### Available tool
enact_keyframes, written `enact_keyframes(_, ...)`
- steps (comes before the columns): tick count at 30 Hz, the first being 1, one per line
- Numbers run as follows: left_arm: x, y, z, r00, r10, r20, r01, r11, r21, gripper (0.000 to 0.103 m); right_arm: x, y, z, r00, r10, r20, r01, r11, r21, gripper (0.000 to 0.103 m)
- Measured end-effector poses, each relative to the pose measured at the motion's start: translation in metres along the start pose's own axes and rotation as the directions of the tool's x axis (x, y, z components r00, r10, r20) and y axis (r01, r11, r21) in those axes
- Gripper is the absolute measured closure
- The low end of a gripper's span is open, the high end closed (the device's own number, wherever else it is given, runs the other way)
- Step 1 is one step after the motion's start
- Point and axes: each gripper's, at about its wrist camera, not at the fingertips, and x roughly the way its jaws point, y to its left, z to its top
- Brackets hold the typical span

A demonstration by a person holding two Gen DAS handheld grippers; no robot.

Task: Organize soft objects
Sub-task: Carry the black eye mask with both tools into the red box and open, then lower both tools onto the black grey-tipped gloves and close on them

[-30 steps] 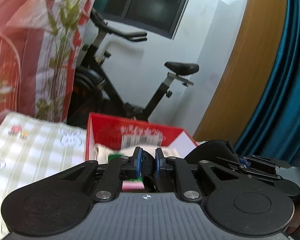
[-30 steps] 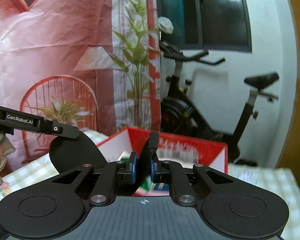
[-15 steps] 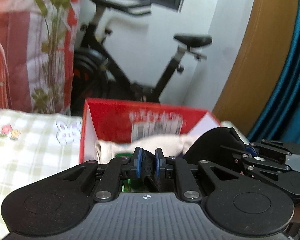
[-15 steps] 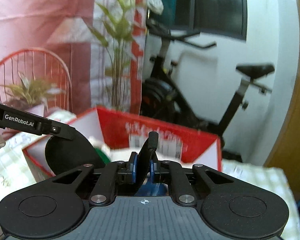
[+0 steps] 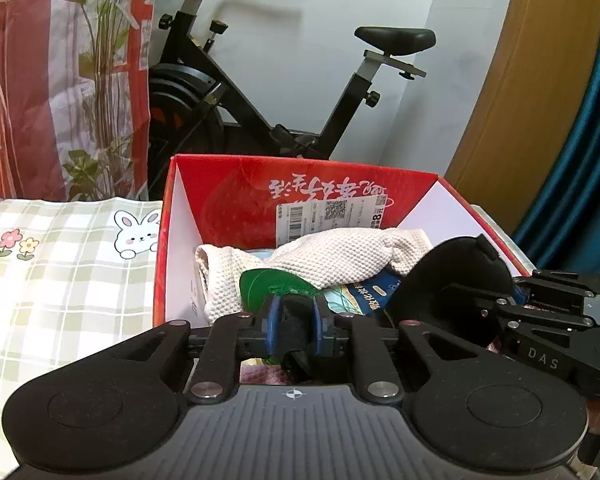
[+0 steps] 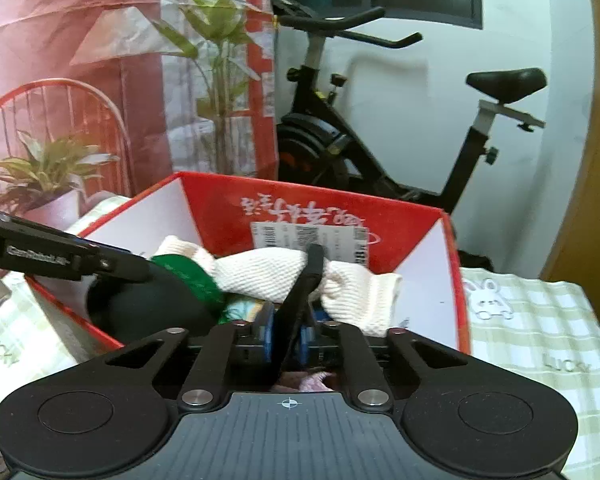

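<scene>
— Black strap (image 5: 296, 336), that's what sits between the blue pads of the left tool (image 5: 294, 330). The jaws are parting, the gap is still narrow, and I can't tell whether the pads still press on it.

— Same on the other side? The right tool (image 6: 287, 336) has a black strap (image 6: 300, 300) too, standing up tilted between its pads.

— Yes, and those jaws are also easing apart, only a little way. There the strap still fills nearly the whole gap, so it looks pinched.

— Where does all this hang?

— Both tools are over the open red box (image 5: 300, 184), side by side; each camera catches the other tool's body at its edge. Just ahead of the fingers lies a cream knitted cloth (image 5: 332, 258), draped across the box's contents.

— I see something green (image 5: 268, 282) tucked under that cloth, and a blue printed packet (image 5: 374, 292) beside it.

— Right, and a bit of pink fabric (image 6: 314, 380) shows directly below the right tool. All of it is inside the box.

— And the box itself?

— It stands on a bench covered with a green checked cloth (image 5: 60, 280) printed with a rabbit and flowers. A white label (image 5: 332, 216) with barcodes is stuck to the box's far inner wall.

— Beyond that?

— An exercise bike (image 5: 268, 92) against the white wall, and a red-and-white printed backdrop (image 6: 80, 40) with plants on the left.
</scene>
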Motion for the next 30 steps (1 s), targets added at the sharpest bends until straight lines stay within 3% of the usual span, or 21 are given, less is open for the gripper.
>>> enact_keyframes(1,-0.001,0.000,0.001,1.000,-0.002,0.001,0.002,1.000,-0.002,0.069,-0.001,-0.001,0.000,1.000,-0.012,0.001,0.012,1.000,-0.003,0.081)
enact_keyframes(2,-0.003,0.000,0.001,1.000,-0.005,0.004,0.005,1.000,-0.006,0.051,-0.003,-0.002,0.000,1.000,-0.028,0.003,0.028,1.000,-0.005,0.079)
enact_keyframes(4,-0.008,-0.001,0.002,1.000,0.002,0.027,-0.002,1.000,-0.011,0.033,-0.007,-0.004,-0.001,0.998,-0.062,0.005,0.062,0.998,-0.009,0.060)
enact_keyframes(6,-0.015,-0.002,0.003,0.999,0.015,0.048,-0.014,1.000,-0.015,0.019,-0.013,-0.005,-0.002,0.996,-0.092,0.022,0.092,0.996,-0.005,0.040)
enact_keyframes(9,-0.024,-0.005,0.004,0.997,0.024,0.069,-0.023,1.000,-0.021,0.006,-0.023,-0.007,-0.003,0.992,-0.112,0.053,0.112,0.994,0.002,0.026)
enact_keyframes(11,-0.029,-0.009,0.004,0.997,0.044,0.069,-0.042,0.999,-0.020,0.003,-0.030,-0.008,-0.004,0.990,-0.127,0.067,0.126,0.992,0.010,0.012)
enact_keyframes(15,-0.042,-0.016,-0.001,0.996,0.056,0.066,-0.056,0.998,-0.001,0.000,-0.048,-0.008,-0.009,0.988,-0.121,0.099,0.119,0.993,0.026,0.002)
enact_keyframes(24,-0.073,-0.021,-0.044,0.999,0.030,0.039,-0.029,1.000,-0.006,0.000,-0.093,0.006,-0.039,0.988,-0.068,0.141,0.061,0.997,0.056,0.001)
enact_keyframes(30,-0.078,-0.026,-0.082,1.000,0.016,-0.020,-0.017,1.000,-0.012,0.000,-0.106,0.020,-0.075,0.996,-0.008,0.091,0.003,0.999,0.053,0.001)
